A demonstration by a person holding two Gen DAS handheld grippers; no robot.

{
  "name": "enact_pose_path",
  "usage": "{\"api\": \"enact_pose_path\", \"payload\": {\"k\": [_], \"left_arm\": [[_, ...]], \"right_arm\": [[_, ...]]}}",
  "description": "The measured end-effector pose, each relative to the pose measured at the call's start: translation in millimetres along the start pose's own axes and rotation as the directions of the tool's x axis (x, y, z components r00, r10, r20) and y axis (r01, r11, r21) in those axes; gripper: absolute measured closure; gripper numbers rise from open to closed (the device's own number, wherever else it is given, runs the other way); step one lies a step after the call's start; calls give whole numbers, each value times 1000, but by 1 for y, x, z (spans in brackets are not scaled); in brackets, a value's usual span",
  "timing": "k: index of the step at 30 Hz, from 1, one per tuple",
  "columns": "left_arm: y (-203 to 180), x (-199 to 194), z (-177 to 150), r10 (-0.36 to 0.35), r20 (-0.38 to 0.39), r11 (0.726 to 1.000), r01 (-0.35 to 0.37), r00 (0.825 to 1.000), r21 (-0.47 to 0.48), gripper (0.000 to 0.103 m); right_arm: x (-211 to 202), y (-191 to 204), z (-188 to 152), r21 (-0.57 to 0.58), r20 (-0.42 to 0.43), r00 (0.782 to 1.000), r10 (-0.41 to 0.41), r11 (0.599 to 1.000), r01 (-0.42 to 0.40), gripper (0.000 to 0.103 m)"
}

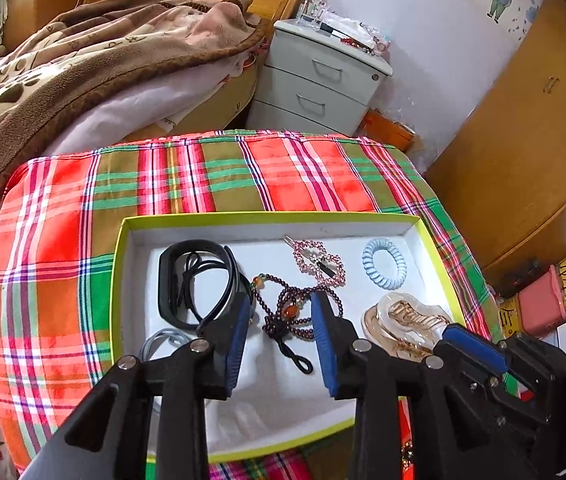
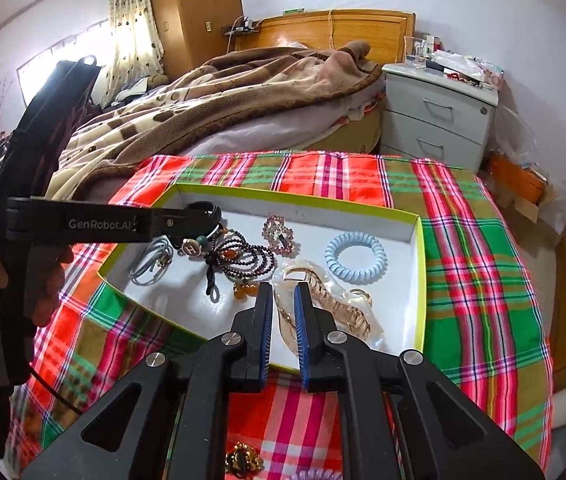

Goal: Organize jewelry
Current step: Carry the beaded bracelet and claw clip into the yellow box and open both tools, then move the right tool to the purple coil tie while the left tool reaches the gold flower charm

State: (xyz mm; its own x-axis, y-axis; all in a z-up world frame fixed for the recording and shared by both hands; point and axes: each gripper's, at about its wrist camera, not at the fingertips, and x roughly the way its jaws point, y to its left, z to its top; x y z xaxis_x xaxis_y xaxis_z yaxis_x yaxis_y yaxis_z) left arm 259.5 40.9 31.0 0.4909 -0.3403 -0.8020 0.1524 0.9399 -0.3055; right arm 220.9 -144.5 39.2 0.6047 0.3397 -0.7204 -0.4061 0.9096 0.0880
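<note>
We see a shallow box (image 1: 123, 264) with a yellow-green rim on the plaid cloth (image 1: 63, 240), and the jewelry lies inside it. Our left gripper (image 1: 281, 308) has its jaws spread apart over the dark bead necklace (image 1: 283, 312); the pads stand on both sides of the beads and do not press them. The left finger covers part of the black band (image 1: 187, 280), and the grey cord (image 1: 163, 342) is half hidden behind the gripper body. Our right gripper (image 2: 283, 296) stands with the jaws almost together, a narrow gap between them, just above the gold hair claw (image 2: 343, 308) in its clear wrapper; whether the pads touch the wrapper we cannot tell. The near rim of the box is hidden under both grippers. The blue spiral hair tie (image 2: 355, 258) and the pink beaded clip (image 2: 281, 236) lie free, apart from the others, with bare white floor around them. At the bottom edge of the right view, a gold ornament (image 2: 243, 460) is cut off and hard to make out.
</note>
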Motion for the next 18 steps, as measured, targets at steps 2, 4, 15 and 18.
{"api": "enact_pose_path", "payload": {"k": [2, 4, 15, 18], "left_arm": [[-2, -5, -3, -2, 7, 1000, 2, 1000, 4, 70], [-3, -13, -7, -5, 19, 1000, 5, 1000, 4, 70], [-24, -52, -45, -23, 68, 999, 20, 997, 40, 67], [-33, -55, -61, -42, 64, 998, 39, 997, 52, 67]], "right_arm": [[-4, 0, 0, 3, 7, 1000, -4, 1000, 4, 92], [-10, 0, -1, 7, 17, 1000, -4, 1000, 4, 91], [-53, -11, -32, 54, 44, 998, -40, 998, 38, 75], [-61, -17, -50, 65, 27, 998, -62, 996, 61, 74]]}}
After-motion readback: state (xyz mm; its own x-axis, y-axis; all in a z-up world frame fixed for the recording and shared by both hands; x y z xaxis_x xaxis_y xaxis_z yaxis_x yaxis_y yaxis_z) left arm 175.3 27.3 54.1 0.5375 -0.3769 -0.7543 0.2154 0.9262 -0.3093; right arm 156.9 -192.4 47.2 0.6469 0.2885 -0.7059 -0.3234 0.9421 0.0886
